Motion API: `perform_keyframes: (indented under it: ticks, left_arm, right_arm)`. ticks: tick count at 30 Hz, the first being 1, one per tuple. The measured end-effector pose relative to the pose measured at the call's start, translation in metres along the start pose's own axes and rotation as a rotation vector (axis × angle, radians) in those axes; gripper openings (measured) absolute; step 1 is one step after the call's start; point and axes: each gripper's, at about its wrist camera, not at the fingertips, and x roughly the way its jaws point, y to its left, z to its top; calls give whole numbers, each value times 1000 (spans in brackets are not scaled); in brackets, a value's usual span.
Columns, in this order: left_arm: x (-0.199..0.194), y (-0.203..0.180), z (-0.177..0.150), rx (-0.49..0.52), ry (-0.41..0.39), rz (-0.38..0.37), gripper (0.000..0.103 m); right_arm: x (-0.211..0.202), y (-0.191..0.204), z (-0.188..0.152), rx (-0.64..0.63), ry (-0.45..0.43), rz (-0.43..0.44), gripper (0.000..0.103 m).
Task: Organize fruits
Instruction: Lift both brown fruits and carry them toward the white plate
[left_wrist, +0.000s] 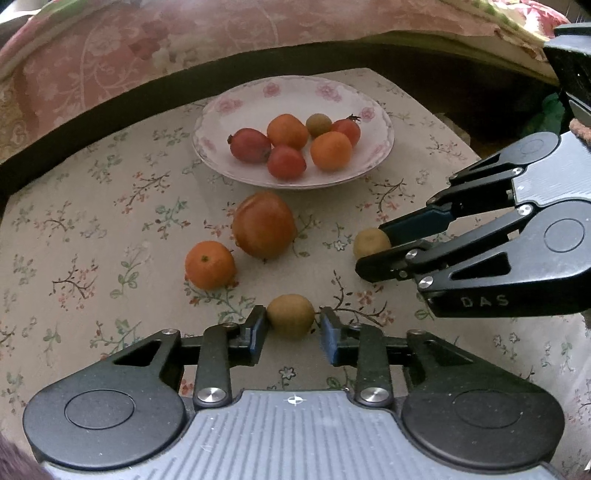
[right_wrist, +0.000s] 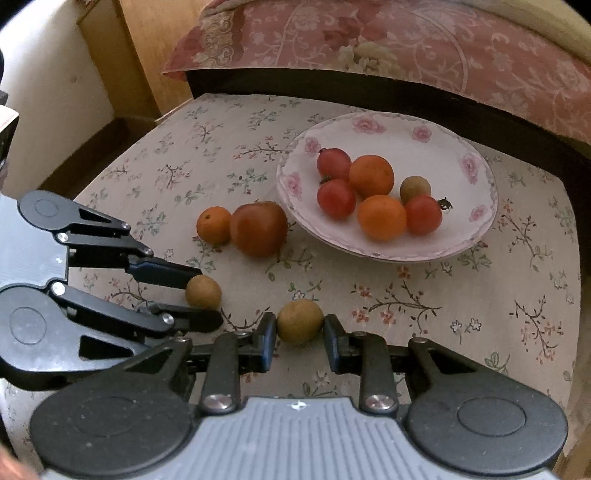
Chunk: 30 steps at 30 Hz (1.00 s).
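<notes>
Two small brown fruits lie on the flowered tablecloth. One brown fruit (left_wrist: 290, 316) (right_wrist: 203, 291) sits between the fingers of my left gripper (left_wrist: 293, 325) (right_wrist: 208, 299); the left pad touches it and a thin gap shows at the right pad. The other brown fruit (left_wrist: 371, 242) (right_wrist: 300, 321) is pinched by my right gripper (left_wrist: 371, 251) (right_wrist: 300, 328), both pads against it. A mandarin (left_wrist: 209, 264) (right_wrist: 213, 225) and a large red-orange fruit (left_wrist: 264, 225) (right_wrist: 258, 229) rest side by side in front of the pink-flowered plate (left_wrist: 295, 88) (right_wrist: 388, 122), which holds several fruits.
A bed with a pink floral cover (left_wrist: 147, 55) (right_wrist: 369, 37) and a dark frame runs along the table's far side. A wooden panel (right_wrist: 140, 55) stands at the far left. The cloth right of the plate (right_wrist: 517, 295) is bare.
</notes>
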Motion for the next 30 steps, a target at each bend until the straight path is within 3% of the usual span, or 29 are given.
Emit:
perform_keyframes:
  ticks: [8,13,19,26,30]
  left_arm:
    - [1,-3,0,21,-5,19,56]
    - [2,-1,1,7,-1,23,56]
    - [1,-3,1,6,7,19,51]
    - [1,-2,3,-9,10,23,36]
    - [0,-3,4,-8,10,25,36]
  right_arm:
    - [2,-2,1,-2,-2,-2,30]
    - [2,-2,1,-3,0,2,31]
    - [3,-1,2,-10,4,3,34]
    - [3,0,3,3,10,-27,31]
    - [4,3,4,-13,15,-37,29]
